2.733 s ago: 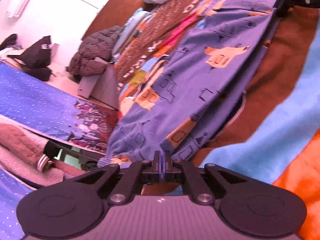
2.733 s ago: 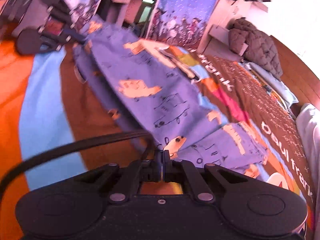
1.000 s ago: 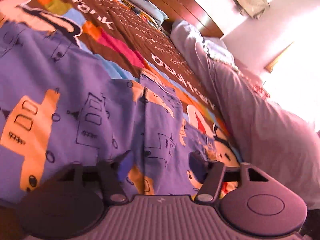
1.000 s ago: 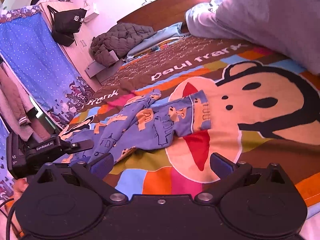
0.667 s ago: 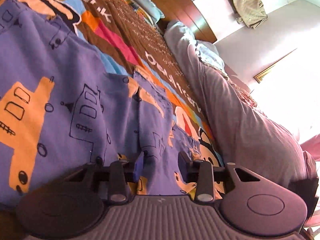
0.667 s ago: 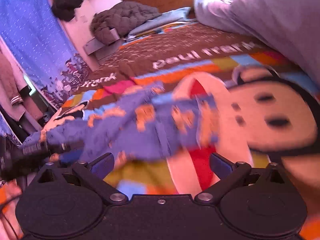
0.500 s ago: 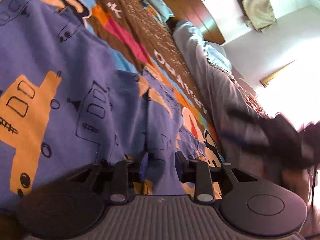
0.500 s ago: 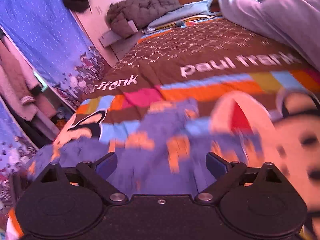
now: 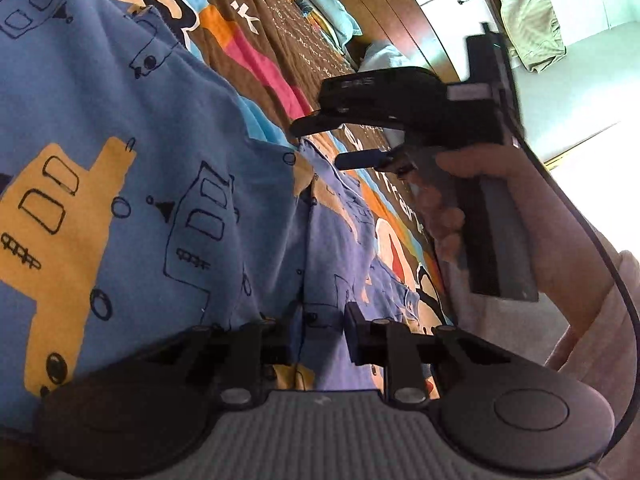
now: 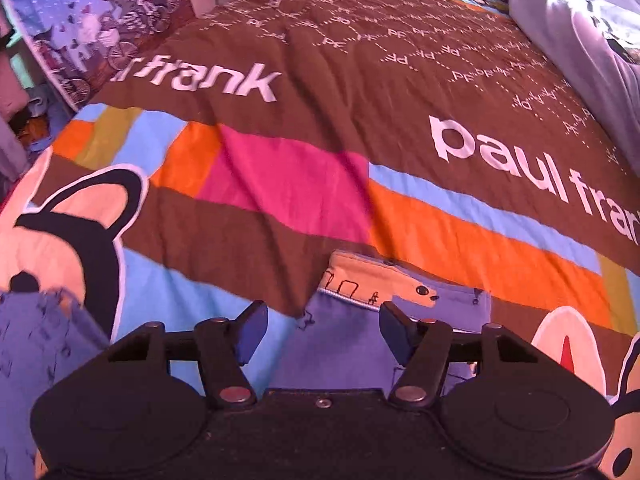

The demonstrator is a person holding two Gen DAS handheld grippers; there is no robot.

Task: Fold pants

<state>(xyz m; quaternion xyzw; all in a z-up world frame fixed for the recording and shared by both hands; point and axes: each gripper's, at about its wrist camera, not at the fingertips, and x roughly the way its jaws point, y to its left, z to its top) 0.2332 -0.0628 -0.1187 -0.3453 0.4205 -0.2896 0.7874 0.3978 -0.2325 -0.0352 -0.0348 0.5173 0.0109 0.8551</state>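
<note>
Our left claw [image 9: 318,338] sits low over the pants [image 9: 132,208], its fingers [image 9: 354,338] a narrow gap apart with a ridge of the blue fabric rising between them; we cannot tell whether the pads actually touch the cloth. The pants, blue with orange vehicle prints, spread out ahead of and to the left of this claw across the bedspread [image 9: 256,52].

Ahead and to the right of the left claw, our right claw [image 9: 338,142] hangs above the pants, held in our right hand [image 9: 472,196], with a clear gap between its two fingers.

From the right wrist view, the right claw [image 10: 322,330] stands wide, gripping nothing. A hem of the pants [image 10: 376,284], with an orange printed band, lies on the bedspread [image 10: 304,184] directly ahead of and between its fingers [image 10: 250,328]. Another bunch of blue fabric lies to the left of this claw. A grey pillow [image 10: 580,20] rests far ahead to the right.
</note>
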